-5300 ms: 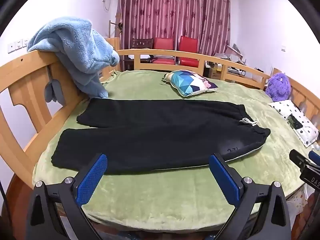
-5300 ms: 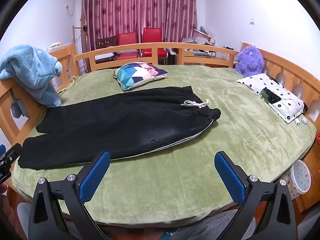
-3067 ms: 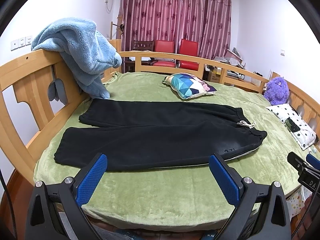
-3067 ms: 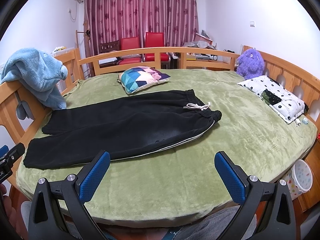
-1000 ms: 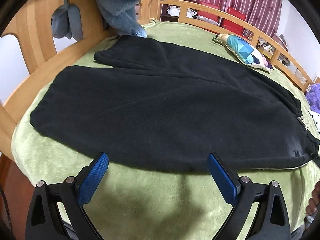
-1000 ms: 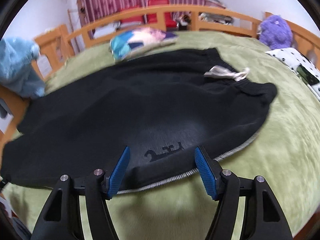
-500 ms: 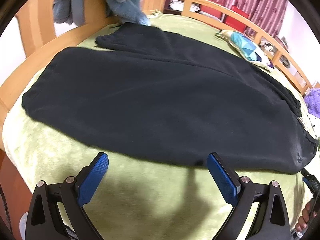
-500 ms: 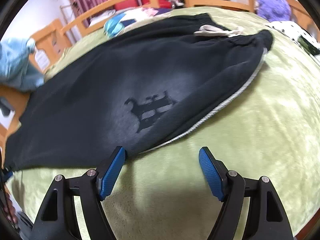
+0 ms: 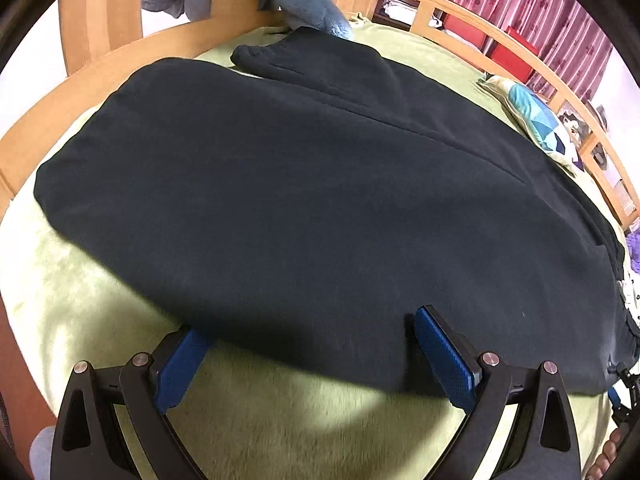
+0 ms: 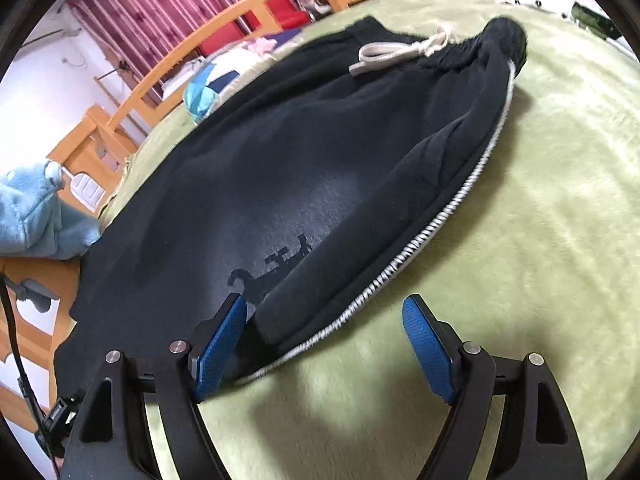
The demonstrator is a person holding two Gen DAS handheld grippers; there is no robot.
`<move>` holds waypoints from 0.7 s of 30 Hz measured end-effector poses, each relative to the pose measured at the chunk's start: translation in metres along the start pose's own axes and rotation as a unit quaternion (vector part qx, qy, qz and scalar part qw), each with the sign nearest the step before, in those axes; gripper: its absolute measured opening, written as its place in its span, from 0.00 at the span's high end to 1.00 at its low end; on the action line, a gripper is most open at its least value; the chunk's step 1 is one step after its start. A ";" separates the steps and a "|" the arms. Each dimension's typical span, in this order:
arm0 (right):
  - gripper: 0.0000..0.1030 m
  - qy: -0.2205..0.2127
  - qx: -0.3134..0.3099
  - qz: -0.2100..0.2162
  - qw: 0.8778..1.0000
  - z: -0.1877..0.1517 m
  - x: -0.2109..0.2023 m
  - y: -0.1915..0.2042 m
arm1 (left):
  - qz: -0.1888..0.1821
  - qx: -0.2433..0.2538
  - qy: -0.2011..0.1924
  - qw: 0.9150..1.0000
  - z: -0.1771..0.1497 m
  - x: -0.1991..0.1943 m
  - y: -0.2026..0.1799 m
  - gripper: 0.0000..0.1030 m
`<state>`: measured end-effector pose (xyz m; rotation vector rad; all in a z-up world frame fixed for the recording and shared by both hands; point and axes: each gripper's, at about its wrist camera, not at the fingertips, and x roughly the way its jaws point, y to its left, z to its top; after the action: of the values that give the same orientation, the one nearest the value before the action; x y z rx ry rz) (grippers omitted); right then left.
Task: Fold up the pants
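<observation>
Flat on green blanket (image 9: pixel 280 412): black pants (image 9: pixel 320 200), waistband toward 2 o'clock. Left gripper (image 9: pixel 308 354) gaped wide over near hem edge, gripping nothing. Right gripper (image 10: pixel 324 332) jaws opening, striped side seam between pads, not pinched.

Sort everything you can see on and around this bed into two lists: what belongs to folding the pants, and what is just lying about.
Belongs to the job:
black pants
left gripper, open
right gripper, jaws opening over the pants' near edge
green bed cover

Just lying about:
patterned pillow
blue fleece
red chairs
</observation>
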<state>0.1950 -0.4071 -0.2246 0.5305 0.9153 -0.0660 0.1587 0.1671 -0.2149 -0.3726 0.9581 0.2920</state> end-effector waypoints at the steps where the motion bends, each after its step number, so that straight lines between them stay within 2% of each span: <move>1: 0.23 0.002 -0.003 -0.006 1.000 0.001 0.004 0.002 | 0.004 0.003 -0.001 1.000 0.002 0.002 -0.002 0.04; 2: 0.26 0.002 -0.009 -0.013 1.000 0.003 0.007 0.005 | 0.010 0.005 -0.002 1.000 0.003 0.003 -0.004 0.04; 4: 0.38 -0.001 -0.024 -0.025 0.999 0.005 0.010 0.011 | 0.020 0.006 -0.008 1.000 0.004 0.004 -0.005 0.11; 5: 0.51 0.001 -0.031 -0.031 0.999 0.005 0.011 0.014 | 0.026 0.006 -0.013 1.000 0.004 0.002 -0.006 0.23; 6: 0.60 0.001 -0.035 -0.037 0.999 0.005 0.011 0.016 | 0.031 0.006 -0.017 0.999 0.005 0.001 -0.006 0.41; 7: 0.63 -0.001 -0.038 -0.042 0.998 0.005 0.010 0.017 | 0.032 0.005 -0.019 0.999 0.007 0.000 -0.005 0.51; 8: 0.70 -0.008 -0.044 -0.044 0.998 0.006 0.008 0.018 | 0.030 0.002 -0.018 0.999 0.009 -0.002 -0.003 0.68; 9: 0.75 -0.013 -0.050 -0.043 0.998 0.006 0.005 0.018 | 0.024 -0.003 -0.014 1.000 0.012 -0.003 -0.001 0.79; 12: 0.78 -0.031 -0.073 -0.038 0.996 0.009 -0.003 0.026 | 0.014 -0.006 -0.021 1.000 0.022 -0.006 0.001 0.87; 17: 0.82 -0.049 -0.095 -0.027 0.994 0.026 -0.011 0.041 | 0.008 0.021 -0.060 0.998 0.044 -0.023 -0.014 0.89; 21: 0.84 -0.074 -0.111 -0.012 0.991 0.050 -0.017 0.058 | 0.002 0.038 -0.093 0.995 0.074 -0.037 -0.030 0.89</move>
<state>0.2369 -0.3827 -0.1632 0.3029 0.7719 -0.0244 0.2052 0.1691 -0.1404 -0.2678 0.7851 0.2878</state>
